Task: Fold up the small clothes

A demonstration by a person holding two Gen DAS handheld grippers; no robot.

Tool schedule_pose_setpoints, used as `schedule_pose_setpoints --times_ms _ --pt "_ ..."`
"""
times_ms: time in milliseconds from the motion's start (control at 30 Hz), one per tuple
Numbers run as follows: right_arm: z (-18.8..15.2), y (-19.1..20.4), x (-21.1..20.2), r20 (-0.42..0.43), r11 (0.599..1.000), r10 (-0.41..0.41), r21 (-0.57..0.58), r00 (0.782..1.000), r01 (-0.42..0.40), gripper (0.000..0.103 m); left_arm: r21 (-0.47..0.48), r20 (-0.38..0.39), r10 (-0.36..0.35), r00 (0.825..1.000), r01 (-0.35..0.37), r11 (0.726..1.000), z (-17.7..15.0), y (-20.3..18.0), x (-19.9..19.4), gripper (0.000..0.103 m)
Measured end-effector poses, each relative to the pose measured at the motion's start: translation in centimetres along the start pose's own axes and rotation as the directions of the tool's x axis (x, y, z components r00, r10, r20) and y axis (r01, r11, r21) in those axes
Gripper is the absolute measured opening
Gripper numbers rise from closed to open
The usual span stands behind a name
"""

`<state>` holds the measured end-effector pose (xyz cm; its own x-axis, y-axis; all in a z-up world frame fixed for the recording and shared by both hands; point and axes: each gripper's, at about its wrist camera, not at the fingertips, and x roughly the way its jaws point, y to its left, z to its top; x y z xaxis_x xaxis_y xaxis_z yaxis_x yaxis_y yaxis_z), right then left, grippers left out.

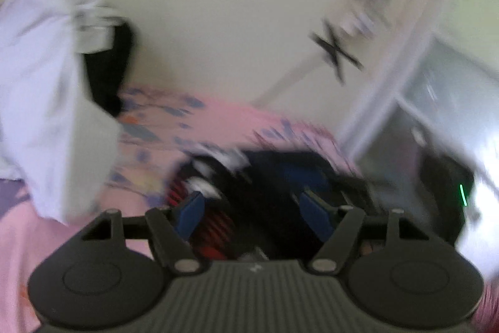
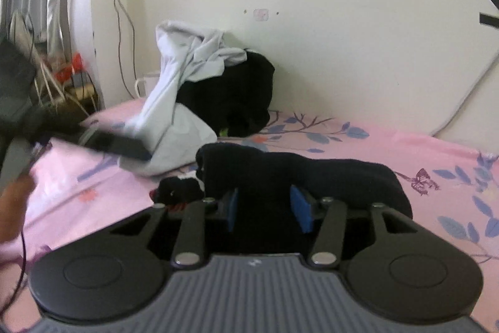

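— Looking from the left wrist: where's the sock (image 1: 274, 177)?
— Blurred, dark, just ahead of the left gripper (image 1: 255, 208), jaws wide, holding nothing.
— Right wrist?
— Sock (image 2: 299, 173) lies crosswise on the bed (image 2: 405, 152), between the right gripper (image 2: 268, 205)'s half-open jaws; grip unclear.

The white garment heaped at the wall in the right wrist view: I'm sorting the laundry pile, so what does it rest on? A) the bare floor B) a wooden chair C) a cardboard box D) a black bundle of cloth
D: the white garment drapes over a black bundle of cloth that sits on the pink floral sheet against the wall.
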<state>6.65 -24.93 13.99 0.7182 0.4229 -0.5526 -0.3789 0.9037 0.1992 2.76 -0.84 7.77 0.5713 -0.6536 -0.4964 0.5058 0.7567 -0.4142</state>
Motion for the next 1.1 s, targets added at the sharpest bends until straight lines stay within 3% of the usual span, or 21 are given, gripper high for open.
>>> schedule_pose_setpoints --times_ms 100,133,167,267,433,533,667,767,900,1000,1067,1100 --pt "0.1 -0.8 0.1 0.015 0.998 0.03 0.049 0.999 -0.031 0.046 0.105 -0.063 0.022 0.998 -0.016 0.994 -1.6 -2.4 1.8 0.066" --pt "0.2 -1.1 0.2 0.018 0.997 0.04 0.066 0.999 -0.041 0.046 0.11 -0.087 0.03 0.996 -0.02 0.994 -1.9 -2.7 2.5 0.05" --pt "0.2 -1.4 0.2 0.019 0.995 0.049 0.083 0.999 -0.05 0.044 0.102 -0.127 0.037 0.991 -0.024 0.995 -2.1 -2.6 3.4 0.022" --pt "0.6 -1.8 0.0 0.006 0.992 0.062 0.114 0.998 -0.062 0.044 0.058 -0.153 0.022 0.988 -0.013 0.998 -2.6 -1.9 3.4 0.01" --pt "1.9 -1.1 -1.3 0.032 0.982 0.127 0.135 0.991 -0.131 0.045 -0.008 -0.115 -0.041 0.993 0.04 0.999 -4.0 -1.7 -1.3 0.009" --pt "2.7 0.7 -0.9 0.024 0.986 0.145 0.078 0.989 -0.146 0.043 -0.054 -0.097 -0.029 0.995 0.023 0.998 -5.4 -1.4 -3.2 0.009" --pt "1.5 4.6 3.7 -0.136 0.99 0.079 -0.103 0.988 -0.093 0.041 -0.134 -0.128 0.005 0.992 -0.022 0.991 -6.5 0.3 -2.8 0.009" --pt "0.1 7.9 5.2 -0.104 0.958 -0.044 -0.286 0.994 0.012 0.046 -0.169 -0.127 -0.001 0.992 -0.021 0.985 -6.5 1.3 -2.3 0.009" --pt "-0.2 7.3 4.4 -0.069 0.968 -0.035 -0.249 0.997 0.016 0.045 -0.19 -0.141 -0.007 0.99 -0.02 0.982 -5.9 1.2 -2.1 0.013" --pt "-0.6 7.4 2.4 -0.007 0.969 -0.027 -0.245 1.0 0.024 0.054 -0.132 -0.132 0.024 0.991 -0.042 0.99 -5.2 -0.3 -2.8 0.023" --pt "-0.4 7.0 0.4 0.045 0.978 -0.014 -0.208 0.999 0.023 0.071 -0.086 -0.104 0.063 0.993 -0.072 0.994 -4.8 -1.1 -3.6 0.051" --pt "-0.2 6.6 -0.9 0.074 0.985 0.004 -0.172 0.997 0.009 0.071 -0.066 -0.082 0.081 0.993 -0.087 0.994 -4.3 -1.5 -3.9 0.056"
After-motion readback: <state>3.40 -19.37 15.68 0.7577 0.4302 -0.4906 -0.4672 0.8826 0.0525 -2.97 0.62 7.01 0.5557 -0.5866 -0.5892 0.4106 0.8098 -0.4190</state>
